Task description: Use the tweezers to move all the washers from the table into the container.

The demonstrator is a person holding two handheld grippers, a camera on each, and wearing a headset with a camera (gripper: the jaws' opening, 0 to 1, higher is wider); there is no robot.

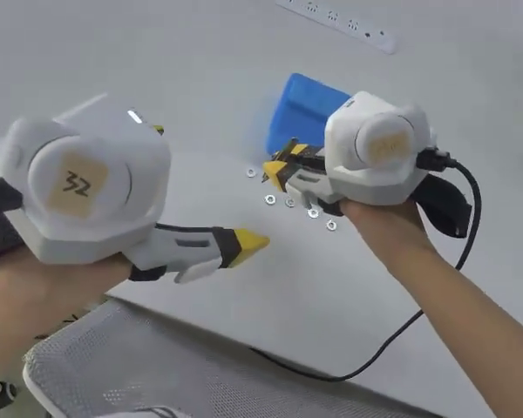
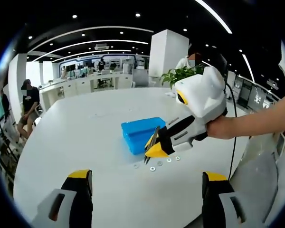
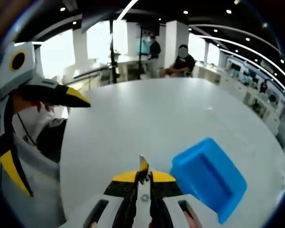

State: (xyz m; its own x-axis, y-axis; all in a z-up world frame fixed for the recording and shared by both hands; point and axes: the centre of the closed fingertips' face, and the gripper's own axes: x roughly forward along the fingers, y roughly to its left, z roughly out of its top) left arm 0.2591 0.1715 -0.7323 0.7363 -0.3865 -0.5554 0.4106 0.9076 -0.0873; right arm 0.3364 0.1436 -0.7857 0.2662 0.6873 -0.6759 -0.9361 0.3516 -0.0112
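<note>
Since your right gripper (image 1: 277, 171) pinches the tweezers (image 3: 142, 165), ease off to part the tips, straddle one rim among the washers (image 1: 270, 199) on the desk (image 1: 349, 296) beside the container (image 1: 307, 106), then squeeze. Left gripper (image 2: 145, 176) hangs spread.

Bare table (image 1: 213, 183) lies open left of the washers (image 1: 289, 202) (blue container (image 1: 307, 109) just behind).
</note>
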